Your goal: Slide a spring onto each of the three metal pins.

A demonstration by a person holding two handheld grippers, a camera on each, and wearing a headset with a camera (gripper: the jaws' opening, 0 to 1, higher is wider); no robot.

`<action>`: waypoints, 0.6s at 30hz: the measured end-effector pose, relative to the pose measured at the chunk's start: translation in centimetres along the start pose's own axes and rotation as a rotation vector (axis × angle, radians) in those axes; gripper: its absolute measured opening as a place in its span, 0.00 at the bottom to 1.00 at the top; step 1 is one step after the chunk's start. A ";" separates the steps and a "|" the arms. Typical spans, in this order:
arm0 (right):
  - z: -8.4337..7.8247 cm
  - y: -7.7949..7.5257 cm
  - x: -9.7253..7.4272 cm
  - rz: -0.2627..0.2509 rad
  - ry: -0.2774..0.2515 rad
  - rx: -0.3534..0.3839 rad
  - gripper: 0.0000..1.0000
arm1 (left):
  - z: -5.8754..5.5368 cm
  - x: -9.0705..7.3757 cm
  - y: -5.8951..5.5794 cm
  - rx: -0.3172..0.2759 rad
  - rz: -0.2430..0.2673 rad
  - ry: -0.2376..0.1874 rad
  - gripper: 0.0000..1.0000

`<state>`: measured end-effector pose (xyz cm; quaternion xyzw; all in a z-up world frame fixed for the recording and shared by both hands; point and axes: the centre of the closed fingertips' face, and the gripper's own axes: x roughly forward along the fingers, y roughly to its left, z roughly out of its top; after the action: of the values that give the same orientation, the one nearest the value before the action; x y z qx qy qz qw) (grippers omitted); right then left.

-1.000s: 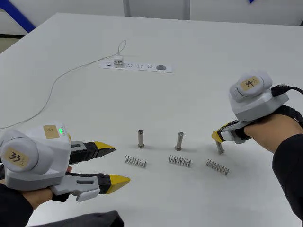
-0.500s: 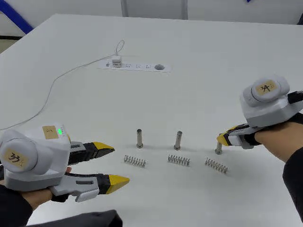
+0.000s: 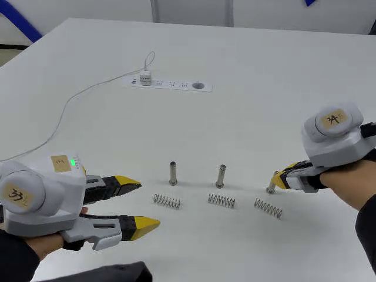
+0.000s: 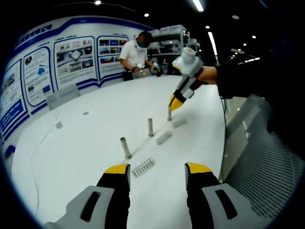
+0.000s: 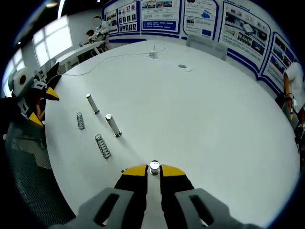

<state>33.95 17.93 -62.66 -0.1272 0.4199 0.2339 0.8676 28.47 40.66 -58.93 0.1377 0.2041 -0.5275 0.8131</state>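
1. White table [image 3: 235, 70], head view: a power strip [image 3: 167, 84] with its cable [image 3: 70, 103] lies at the far side. Near the person, the left pin [image 3: 173, 173] and middle pin [image 3: 221, 175] stand upright. The right pin [image 3: 271, 187] is partly hidden by the right gripper [image 3: 277, 180]. The left spring [image 3: 167, 201], middle spring [image 3: 221, 201] and right spring [image 3: 268, 208] lie flat, one just in front of each pin. The left gripper [image 3: 148, 203] hovers left of the row, jaws wide, holding nothing.
2. Left gripper view: the jaws stand wide apart, with the left spring [image 4: 143, 166] just beyond them. The right gripper [image 4: 174, 102] has its tips at the farthest pin.
3. Right gripper view: the jaws are narrow, with the top of the right pin [image 5: 154, 167] between the tips. They appear to clamp it, though contact is hard to confirm.
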 end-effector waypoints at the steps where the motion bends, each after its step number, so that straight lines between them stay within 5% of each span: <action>1: 0.0 0.0 -0.1 -0.001 -0.002 0.000 0.11 | 0.0 0.0 0.0 0.001 -0.001 0.000 0.48; 12: -1.7 0.7 -0.9 0.020 -0.006 -0.003 0.13 | -0.2 0.2 -0.3 0.003 -0.016 0.008 0.48; 18: -2.6 2.0 -1.0 0.077 -0.008 -0.046 0.13 | -0.3 0.3 -0.4 0.004 -0.022 0.016 0.48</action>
<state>30.63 18.29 -63.56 -0.1301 0.4156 0.2772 0.8564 28.16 40.41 -59.37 0.1411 0.2110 -0.5359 0.8052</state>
